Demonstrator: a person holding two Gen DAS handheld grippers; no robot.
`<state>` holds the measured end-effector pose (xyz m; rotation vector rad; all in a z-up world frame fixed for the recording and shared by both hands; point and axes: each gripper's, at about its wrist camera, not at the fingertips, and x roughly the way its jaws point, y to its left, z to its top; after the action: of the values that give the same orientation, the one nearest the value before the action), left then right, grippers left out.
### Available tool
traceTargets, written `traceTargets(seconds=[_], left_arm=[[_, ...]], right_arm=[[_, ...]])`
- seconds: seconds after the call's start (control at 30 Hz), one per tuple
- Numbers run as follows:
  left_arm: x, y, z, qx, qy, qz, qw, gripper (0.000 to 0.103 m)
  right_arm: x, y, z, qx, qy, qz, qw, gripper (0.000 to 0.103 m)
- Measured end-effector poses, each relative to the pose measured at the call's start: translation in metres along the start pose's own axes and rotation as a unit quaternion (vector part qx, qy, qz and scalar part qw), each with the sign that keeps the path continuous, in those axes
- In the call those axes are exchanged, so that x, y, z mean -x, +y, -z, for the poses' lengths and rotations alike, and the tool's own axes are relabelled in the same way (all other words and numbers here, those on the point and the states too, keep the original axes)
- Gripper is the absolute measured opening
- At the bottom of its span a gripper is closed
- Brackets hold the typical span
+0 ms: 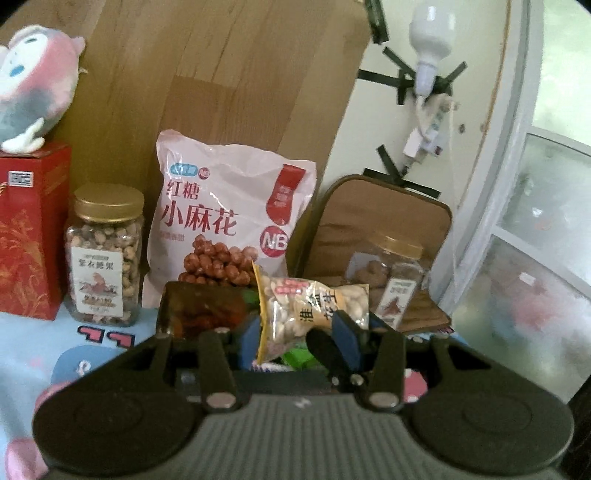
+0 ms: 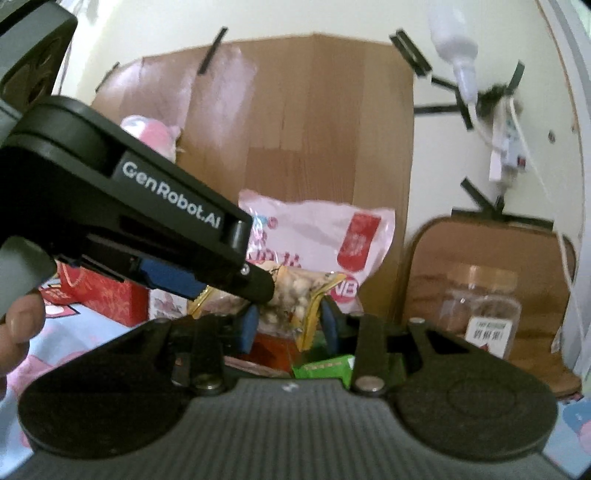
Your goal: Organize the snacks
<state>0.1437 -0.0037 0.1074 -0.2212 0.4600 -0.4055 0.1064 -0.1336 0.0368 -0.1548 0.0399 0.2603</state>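
Left wrist view
Backdrop: wood-grain panel (image 1: 221,74) against a pale wall, a white bulb (image 1: 432,33) taped up at the right, patterned blue cloth (image 1: 22,350) underneath.
Standing snacks: pink snack bag (image 1: 229,214) upright at the panel; gold-lidded nut jar (image 1: 105,254) just left of it; red box (image 1: 29,229) further left with a plush toy (image 1: 33,81) on top.
Right side: brown pouch (image 1: 388,218) with a clear jar (image 1: 391,280) in front of it.
Left gripper (image 1: 301,332): jaws pinching a small peanut packet (image 1: 314,306), which sits between the blue pads and sticks out to the right, lifted in front of the pink snack bag.

Right wrist view
Backdrop: same panel, wall and taped bulb, blurred.
Right gripper (image 2: 290,326): blue pads on either side of the peanut packet's lower end; jaws closed on it.
Left gripper, seen from the side: comes in from the left, its tip on the same packet's upper part.
Packet: hangs between both grippers, above a green wrapper (image 2: 325,369).
Person: a thumb (image 2: 18,325) at the left edge.
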Motion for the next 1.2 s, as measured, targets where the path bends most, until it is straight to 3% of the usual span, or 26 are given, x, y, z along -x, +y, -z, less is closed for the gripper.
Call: traceTargets(seconds=[0.2,0.47,0.6,0.77,0.83,0.9,1.07,1.2], left_arm=[[0.025,-0.01,0.038,0.006,0.038,0.014,0.9991,0.042],[0.034,0.009,0.101,0.047,0.123,0.019,0.991,0.042],[0.037,0.021,0.118,0.055,0.136,0.015,0.9891,0.043],[0.043,0.03,0.118,0.057,0.134,0.024,0.989,0.043],[0.044,0.033,0.117,0.058,0.132,0.025,0.9893,0.048],[0.045,0.036,0.117,0.059,0.128,0.023,0.9897,0.062],[0.04,0.039,0.121,0.056,0.131,0.021,0.9896,0.065],[0.04,0.039,0.122,0.049,0.128,0.028,0.9902,0.07]], right_arm=[[0.042,0.009,0.007,-0.009,0.034,-0.007,0.999,0.039],[0.072,0.02,0.039,-0.031,0.162,-0.05,0.985,0.039],[0.076,0.034,0.051,-0.033,0.205,-0.066,0.976,0.039],[0.074,0.044,0.05,-0.018,0.221,-0.067,0.973,0.043],[0.073,0.042,0.051,-0.027,0.23,-0.068,0.971,0.049],[0.069,0.038,0.057,-0.048,0.25,-0.077,0.964,0.059],[0.069,0.046,0.058,-0.03,0.257,-0.09,0.962,0.076],[0.066,0.047,0.058,-0.013,0.265,-0.084,0.961,0.096]])
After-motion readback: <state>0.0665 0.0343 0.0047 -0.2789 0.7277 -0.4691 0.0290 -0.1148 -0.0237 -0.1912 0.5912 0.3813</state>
